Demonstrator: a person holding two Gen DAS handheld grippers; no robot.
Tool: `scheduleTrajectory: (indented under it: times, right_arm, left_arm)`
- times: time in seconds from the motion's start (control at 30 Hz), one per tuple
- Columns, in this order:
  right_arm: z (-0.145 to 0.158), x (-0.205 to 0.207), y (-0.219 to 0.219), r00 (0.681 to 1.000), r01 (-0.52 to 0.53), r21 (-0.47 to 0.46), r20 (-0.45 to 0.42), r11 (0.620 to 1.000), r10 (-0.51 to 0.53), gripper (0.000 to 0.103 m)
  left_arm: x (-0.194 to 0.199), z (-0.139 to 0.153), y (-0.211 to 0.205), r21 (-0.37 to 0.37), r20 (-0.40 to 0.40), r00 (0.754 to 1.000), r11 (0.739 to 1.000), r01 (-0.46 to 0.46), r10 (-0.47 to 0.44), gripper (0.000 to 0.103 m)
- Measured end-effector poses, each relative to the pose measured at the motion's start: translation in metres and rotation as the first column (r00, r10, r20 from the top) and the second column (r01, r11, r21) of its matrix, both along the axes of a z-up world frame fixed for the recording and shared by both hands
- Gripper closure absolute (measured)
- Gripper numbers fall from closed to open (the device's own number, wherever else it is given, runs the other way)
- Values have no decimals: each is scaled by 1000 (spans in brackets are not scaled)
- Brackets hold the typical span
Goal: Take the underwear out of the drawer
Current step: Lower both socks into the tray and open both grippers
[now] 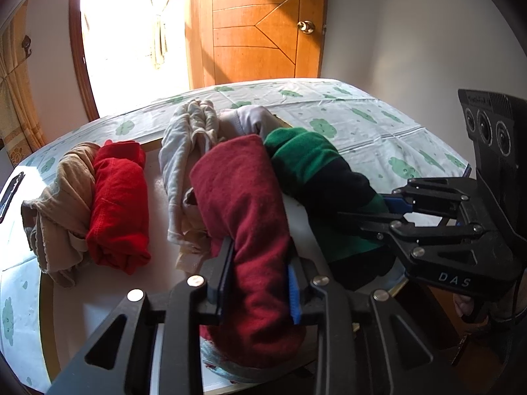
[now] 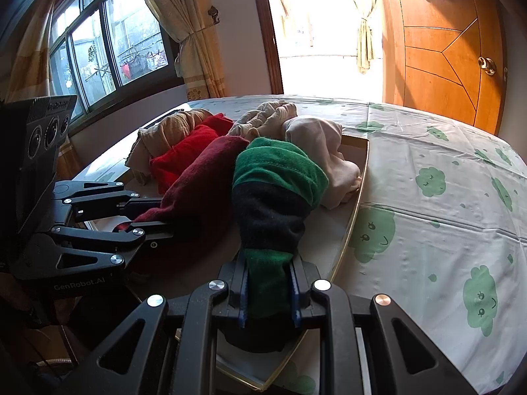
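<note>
My left gripper [image 1: 258, 283] is shut on a rolled dark red underwear [image 1: 243, 210], which lies over the open white drawer [image 1: 98, 306]. My right gripper [image 2: 268, 291] is shut on a rolled green and black underwear [image 2: 273, 191]; it shows from the side in the left wrist view [image 1: 392, 209]. The dark red roll [image 2: 197, 191] and left gripper [image 2: 145, 223] also show in the right wrist view. In the drawer lie a bright red roll [image 1: 118, 207], a tan roll [image 1: 62, 210], a cream piece [image 1: 187, 151] and a pale beige piece [image 2: 329, 158].
The drawer sits in a bed covered with a white sheet printed with green clouds [image 2: 428, 214]. A wooden door [image 1: 260, 23] and a bright curtained doorway [image 1: 131, 26] stand behind. A window [image 2: 98, 46] is at the left. A dark phone-like object [image 1: 11, 194] lies at the drawer's left.
</note>
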State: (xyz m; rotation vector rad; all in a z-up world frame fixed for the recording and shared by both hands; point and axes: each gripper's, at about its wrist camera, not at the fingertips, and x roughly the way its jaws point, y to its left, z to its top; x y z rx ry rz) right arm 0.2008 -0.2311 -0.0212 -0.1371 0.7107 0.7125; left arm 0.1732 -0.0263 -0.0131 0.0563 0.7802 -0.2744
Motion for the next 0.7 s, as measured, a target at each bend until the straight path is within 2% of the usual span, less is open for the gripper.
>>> scheduleTrajectory:
  times: [0.2,0.43,0.5,0.7]
  right_arm:
    - [1,-2,0,1000,6,0,13,1000,-6,81]
    - [4,-8,-3,999,10,9,38,1000,-10,76]
    - [5,-10,-3,999,13,8,41,1000,-14,75]
    - [10,-13,-8,998,23,31,60,999,-25,62]
  left_arm:
    - [-1,1,2,-2,5,1000,1000,-2,2,75]
    - [-1,2,2,-3,9,1000,1000,-5,5,71]
    - [-2,3,2,-7,12,1000,1000,-3,4,64]
    - [-8,4,-6,18,29,1000,1000,7,-7,52]
